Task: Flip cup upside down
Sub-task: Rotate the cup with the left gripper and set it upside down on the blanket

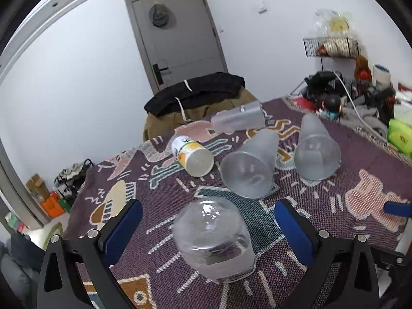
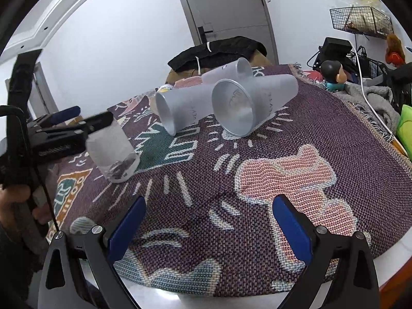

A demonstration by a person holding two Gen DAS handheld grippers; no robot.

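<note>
On the purple patterned woven cloth [image 1: 334,231], the clear squat plastic cup [image 1: 213,239] stands inverted between the left gripper [image 1: 208,221]'s spread fingers, apparently just released; the right gripper [image 2: 208,219], fingers also spread and empty, should next approach a frosted tumbler lying on its side [image 2: 257,100].

The rear bodies of both grippers are running off the bottom edge of each wrist view, leaving only the fingers and blue pads in frame. In the right wrist view, the left gripper [image 2: 77,122] is covering the top of the clear glass [image 2: 113,152], and the white can [image 2: 166,87] is showing only a sliver behind a frosted cup [image 2: 180,108]. The person's hand [image 2: 15,200] is being cut off by the left edge. The green box [image 1: 400,135] is being cropped by the right edge. The contents of the wire basket [image 1: 332,46] are appearing too small to identify. The printing on the cups is reading as illegible.
</note>
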